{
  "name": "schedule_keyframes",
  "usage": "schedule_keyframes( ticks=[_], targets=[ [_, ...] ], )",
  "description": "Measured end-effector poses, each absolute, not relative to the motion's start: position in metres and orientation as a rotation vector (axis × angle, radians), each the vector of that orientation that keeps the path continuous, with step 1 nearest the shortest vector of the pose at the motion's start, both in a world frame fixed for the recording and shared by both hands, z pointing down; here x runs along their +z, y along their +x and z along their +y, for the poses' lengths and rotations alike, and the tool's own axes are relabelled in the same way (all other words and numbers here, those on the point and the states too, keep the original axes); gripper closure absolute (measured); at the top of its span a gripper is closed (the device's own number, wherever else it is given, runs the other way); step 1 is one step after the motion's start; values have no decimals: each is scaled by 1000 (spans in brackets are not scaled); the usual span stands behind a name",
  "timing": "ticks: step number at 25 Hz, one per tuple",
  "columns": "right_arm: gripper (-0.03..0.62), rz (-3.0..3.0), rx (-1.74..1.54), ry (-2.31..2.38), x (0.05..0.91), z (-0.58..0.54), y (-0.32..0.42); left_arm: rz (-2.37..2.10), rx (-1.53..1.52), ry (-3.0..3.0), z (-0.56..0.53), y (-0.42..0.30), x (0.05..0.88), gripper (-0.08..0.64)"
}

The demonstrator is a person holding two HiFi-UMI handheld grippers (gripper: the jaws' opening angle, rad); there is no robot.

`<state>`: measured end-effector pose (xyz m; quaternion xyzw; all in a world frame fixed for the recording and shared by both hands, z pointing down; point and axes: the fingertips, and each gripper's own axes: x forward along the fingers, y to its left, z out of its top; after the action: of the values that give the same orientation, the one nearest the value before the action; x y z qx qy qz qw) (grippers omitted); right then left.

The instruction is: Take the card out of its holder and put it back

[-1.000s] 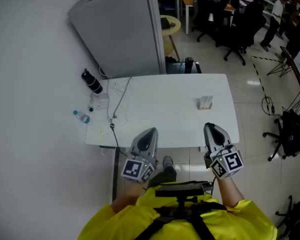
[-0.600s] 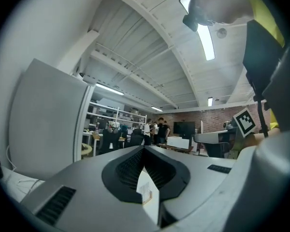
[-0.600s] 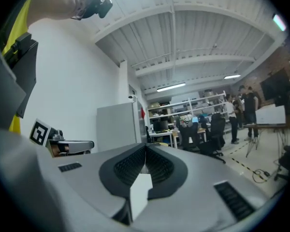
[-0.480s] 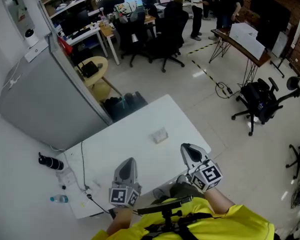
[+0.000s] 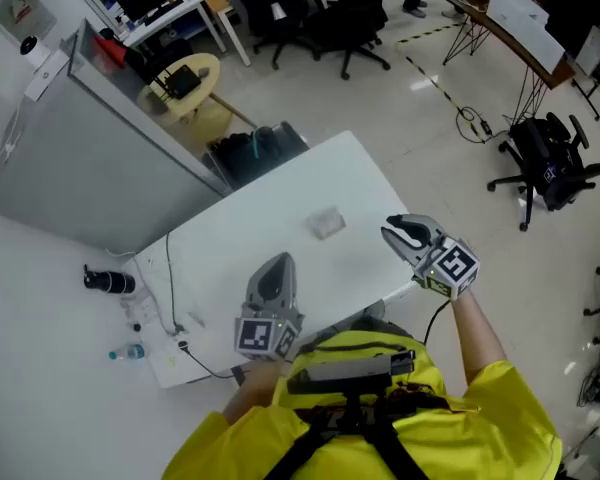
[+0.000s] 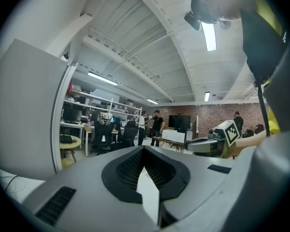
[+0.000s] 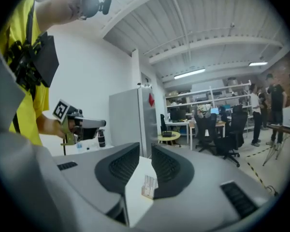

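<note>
The card (image 7: 148, 184) sits in its holder (image 5: 326, 224), which lies flat near the middle of the white bench (image 5: 242, 248), untouched and apart from both claws, so the removal has not yet begun. The right claw (image 5: 397, 234) points over the bench edge toward it. Its jaws have just been opening to a moderate gap with nothing between them, probably readied for the card. The left claw (image 5: 276, 265) hovers at the near edge, tips closed together and empty, likely meant to steady the holder.

The card holder (image 5: 326, 224) lies on the table (image 5: 270, 203).
</note>
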<state>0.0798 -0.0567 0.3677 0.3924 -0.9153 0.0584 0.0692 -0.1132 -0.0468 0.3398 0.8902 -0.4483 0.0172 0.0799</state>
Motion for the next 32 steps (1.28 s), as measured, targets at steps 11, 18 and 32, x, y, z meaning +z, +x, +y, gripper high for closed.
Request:
schedule_keyframes(
  ticks=[11, 18, 32],
  targets=[
    [460, -2806, 365, 554, 541, -162, 47, -1457, 131, 2500, -82, -84, 428, 561],
    [460, -2812, 366, 232, 602, -198, 15, -1513, 208, 2431, -98, -86, 490, 561],
    [496, -2866, 332, -226, 620, -200, -13, -1465, 267, 2356, -125, -86, 532, 561]
  ],
)
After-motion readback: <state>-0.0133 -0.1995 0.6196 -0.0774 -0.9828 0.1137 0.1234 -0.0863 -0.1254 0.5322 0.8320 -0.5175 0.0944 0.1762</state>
